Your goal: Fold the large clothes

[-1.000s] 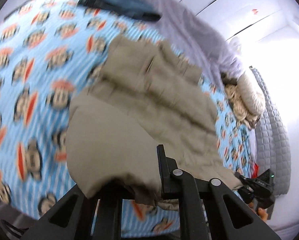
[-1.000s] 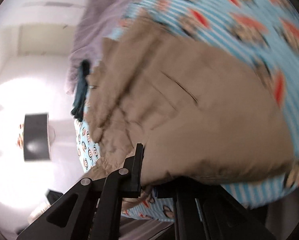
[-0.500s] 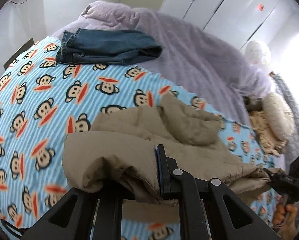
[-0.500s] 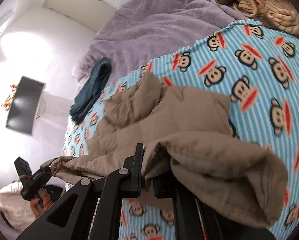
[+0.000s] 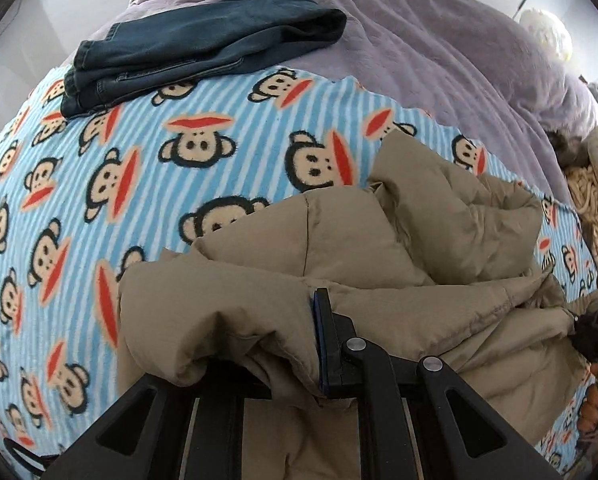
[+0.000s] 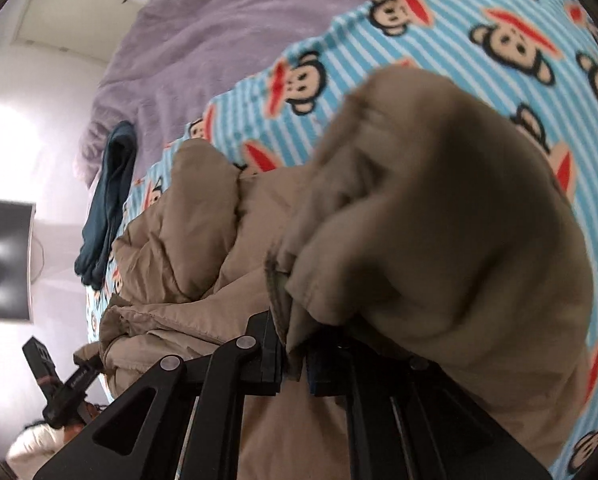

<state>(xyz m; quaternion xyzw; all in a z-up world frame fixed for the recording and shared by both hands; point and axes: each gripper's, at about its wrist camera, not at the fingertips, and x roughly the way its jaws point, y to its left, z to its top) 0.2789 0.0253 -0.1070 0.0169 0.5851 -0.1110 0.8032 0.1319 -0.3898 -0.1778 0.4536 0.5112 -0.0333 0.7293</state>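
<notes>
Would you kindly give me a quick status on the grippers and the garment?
Left gripper and right gripper both shut on puffy tan quilted jacket. Jacket bunched on monkey-print blanket. Folded blue jeans lie apart.

Your left gripper (image 5: 295,344) has its jaws clamped tight on tan fabric; your right gripper (image 6: 293,356) likewise pinches a bunched fold.

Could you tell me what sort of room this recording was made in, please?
Most likely a bedroom: the tan padded jacket lies on a bed spread with a monkey-print blanket and a lilac blanket, folded jeans rest on it, and a wall-mounted screen hangs nearby.
</notes>
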